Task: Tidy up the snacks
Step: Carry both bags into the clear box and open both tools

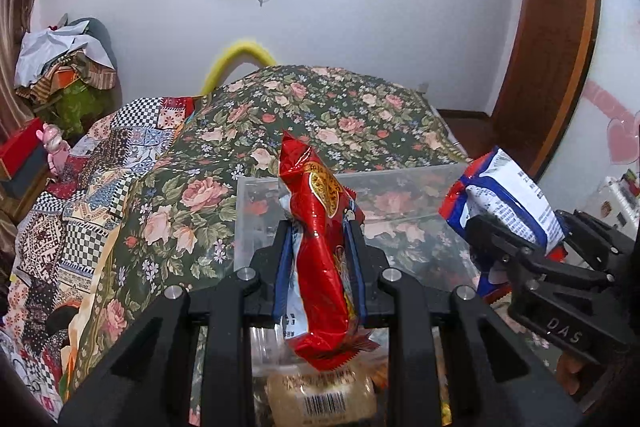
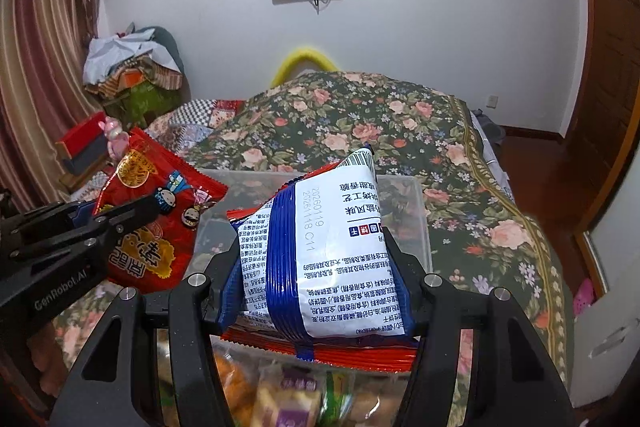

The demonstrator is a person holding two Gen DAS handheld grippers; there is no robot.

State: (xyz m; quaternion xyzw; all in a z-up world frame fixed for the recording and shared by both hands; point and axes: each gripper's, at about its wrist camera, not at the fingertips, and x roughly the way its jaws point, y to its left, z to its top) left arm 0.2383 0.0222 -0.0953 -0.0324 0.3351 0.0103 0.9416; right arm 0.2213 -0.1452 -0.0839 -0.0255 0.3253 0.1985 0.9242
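Left camera, left gripper (image 1: pixel 320 239): closed tight on red snack bag (image 1: pixel 320 247), held up on end over clear box (image 1: pixel 400 195).
Left camera, right gripper (image 1: pixel 520 239): off to the right, pinching blue and white snack bag (image 1: pixel 500 195).
Right camera, right gripper (image 2: pixel 316 259): squeezing blue and white snack bag (image 2: pixel 320 247) above clear box (image 2: pixel 416 211).
Right camera, left gripper (image 2: pixel 116 215): at left, clamped on red snack bag (image 2: pixel 156 211).
Under both: flower blanket (image 2: pixel 380 123), more snacks (image 2: pixel 280 395) down low.
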